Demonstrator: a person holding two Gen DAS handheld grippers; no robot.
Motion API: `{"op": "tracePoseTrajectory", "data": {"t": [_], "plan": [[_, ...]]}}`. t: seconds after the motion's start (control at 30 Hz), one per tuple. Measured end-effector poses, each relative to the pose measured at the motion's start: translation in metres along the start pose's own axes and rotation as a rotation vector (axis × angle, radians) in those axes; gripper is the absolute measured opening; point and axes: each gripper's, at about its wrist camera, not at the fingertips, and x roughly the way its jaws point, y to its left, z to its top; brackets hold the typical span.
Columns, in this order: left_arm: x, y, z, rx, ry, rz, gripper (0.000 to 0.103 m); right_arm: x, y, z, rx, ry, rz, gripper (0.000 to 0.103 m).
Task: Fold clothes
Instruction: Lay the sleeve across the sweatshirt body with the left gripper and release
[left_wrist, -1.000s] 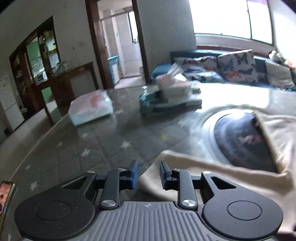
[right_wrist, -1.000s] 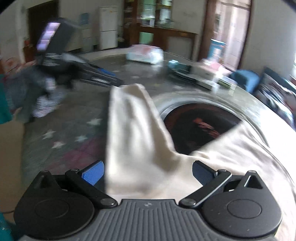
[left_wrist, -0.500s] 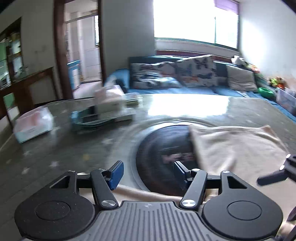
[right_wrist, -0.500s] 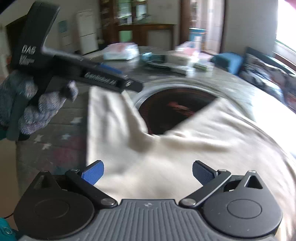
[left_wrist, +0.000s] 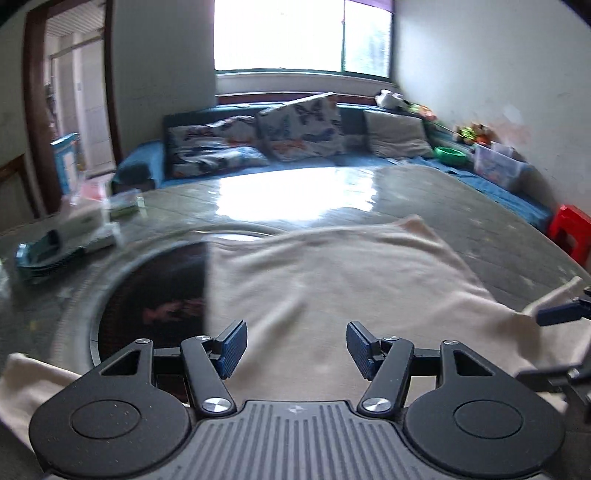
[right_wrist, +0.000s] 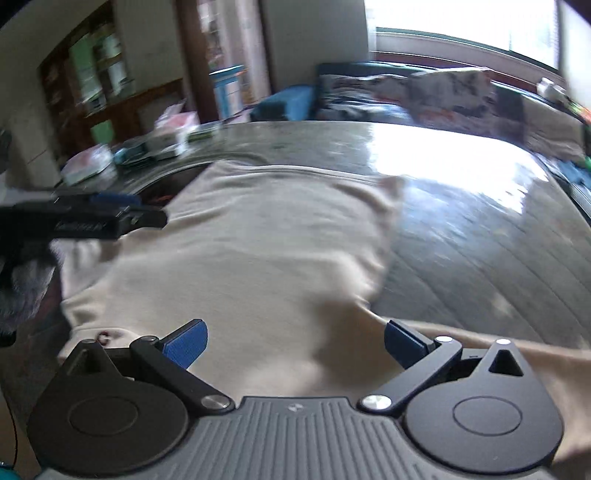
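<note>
Cloth (left_wrist: 332, 280) now under left tool (left_wrist: 295, 349) — flat.

left wrist view: set just behind own blue pads (left_wrist: 232, 349), low and close above the cream garment (left_wrist: 332, 280), tilted down, facing the sofa (left_wrist: 258, 147) under the window (left_wrist: 295, 37); right wrist view: same low, close, tilted-down setting, facing the sofa and the shelves (right_wrist: 92, 74) at far left; shared by both: garment, table (right_wrist: 480, 240), dark round inset (left_wrist: 159, 291), sofa.

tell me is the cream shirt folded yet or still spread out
Mostly spread out. The cream shirt lies flat across the table, partly over the dark round inset; whether any part is folded under cannot be told.
</note>
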Motion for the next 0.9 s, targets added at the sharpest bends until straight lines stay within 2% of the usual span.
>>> {"op": "tracePoseTrajectory", "data": {"t": [0.23, 0.4, 0.9], "plan": [[0.001, -0.04, -0.011, 0.056, 0.026, -0.059, 0.063, -0.015, -0.041, -0.021, 0.124, -0.033, -0.087, 0.103], [0.002, -0.056, -0.02, 0.082, 0.046, -0.076, 0.064, -0.023, -0.055, -0.032, 0.161, -0.048, -0.147, 0.103], [-0.002, -0.07, -0.03, 0.126, 0.067, -0.054, 0.065, -0.051, -0.099, -0.065, 0.239, -0.079, -0.339, 0.103]]}}
